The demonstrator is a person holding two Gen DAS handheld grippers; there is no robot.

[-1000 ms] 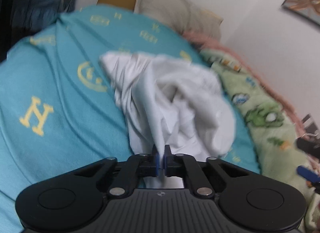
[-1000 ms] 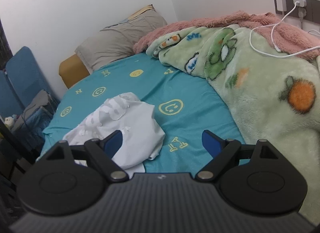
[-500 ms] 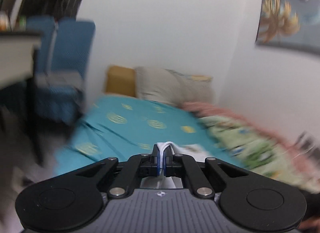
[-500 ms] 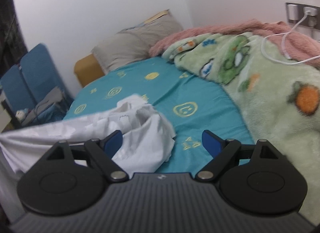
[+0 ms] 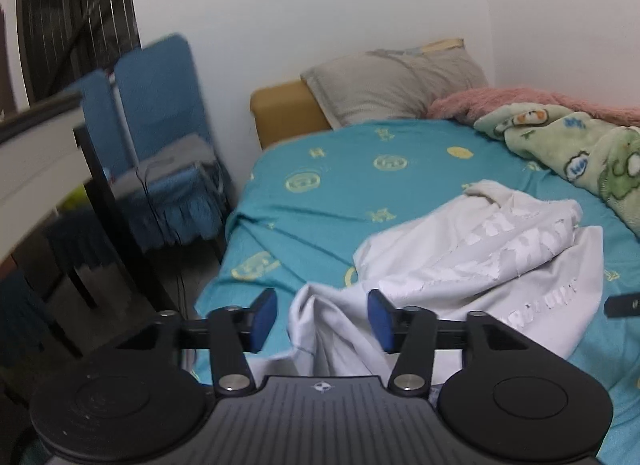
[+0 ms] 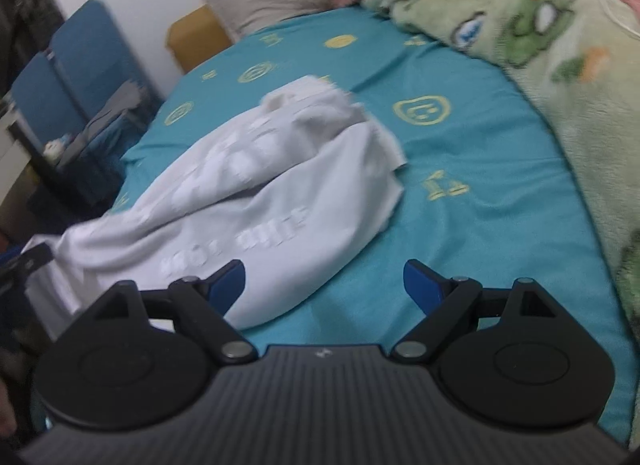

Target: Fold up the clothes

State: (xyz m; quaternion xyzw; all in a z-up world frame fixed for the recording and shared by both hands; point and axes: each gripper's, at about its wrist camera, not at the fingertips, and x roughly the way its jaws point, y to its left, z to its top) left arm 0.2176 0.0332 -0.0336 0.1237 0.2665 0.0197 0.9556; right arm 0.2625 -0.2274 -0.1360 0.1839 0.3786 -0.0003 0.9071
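A crumpled white T-shirt [image 5: 472,261] with white lettering lies on the teal bed sheet [image 5: 320,201], stretched toward the near edge of the bed. My left gripper [image 5: 322,321] is open; a fold of the shirt lies loose between its blue pads. In the right wrist view the same T-shirt [image 6: 260,193] spreads across the sheet [image 6: 480,193]. My right gripper [image 6: 324,285] hangs open just above the shirt's near hem, its left pad over the cloth and its right pad over bare sheet.
A grey pillow [image 5: 396,81] and a tan headboard cushion [image 5: 284,113] sit at the far end. A green cartoon blanket [image 6: 560,57] over a pink one fills the right side. Blue folding chairs [image 5: 148,105] and a dark desk stand left of the bed.
My left gripper, shut on the shirt earlier, pulled it toward the bed's near edge and has now opened, letting it go. The shirt lies stretched out. My right gripper moved lower and closer.
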